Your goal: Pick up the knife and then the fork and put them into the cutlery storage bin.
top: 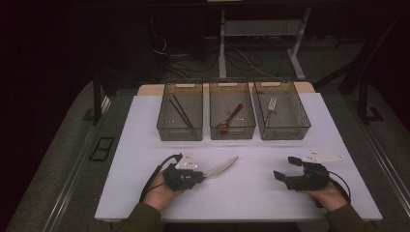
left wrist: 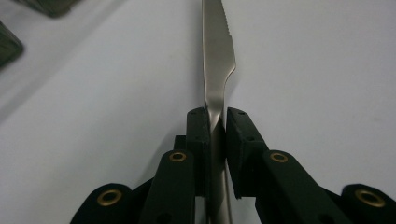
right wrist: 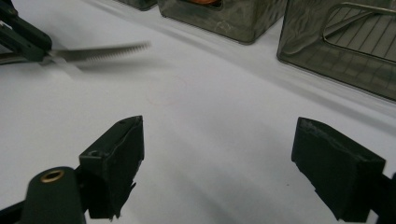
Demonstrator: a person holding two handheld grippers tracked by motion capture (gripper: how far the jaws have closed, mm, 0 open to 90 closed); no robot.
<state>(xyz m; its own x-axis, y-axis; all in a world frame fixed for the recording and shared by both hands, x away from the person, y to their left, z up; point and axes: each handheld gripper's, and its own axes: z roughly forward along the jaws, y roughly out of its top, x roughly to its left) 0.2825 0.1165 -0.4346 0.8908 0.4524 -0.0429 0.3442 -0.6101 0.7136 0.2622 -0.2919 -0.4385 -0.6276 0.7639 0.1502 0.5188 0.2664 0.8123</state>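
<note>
Left gripper (left wrist: 217, 123) has its black jaws pinched on the handle of a shiny steel table knife (left wrist: 217, 60), serrated blade sticking out ahead over the smooth white table (top: 251, 193). Right gripper (right wrist: 217, 172) sits well apart from it, jaws spread wide with nothing between them. Farther back, three see-through smoky bins (top: 232, 133) in a row: dark chopsticks (top: 181, 112), reddish spoon (top: 231, 117), pale fork (top: 271, 106).

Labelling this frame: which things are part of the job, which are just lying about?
In the job:
- knife, clamped in left gripper
- right gripper, open, empty

Lying about:
- left bin, chopsticks
- middle bin, spoon
- right bin, fork
</note>
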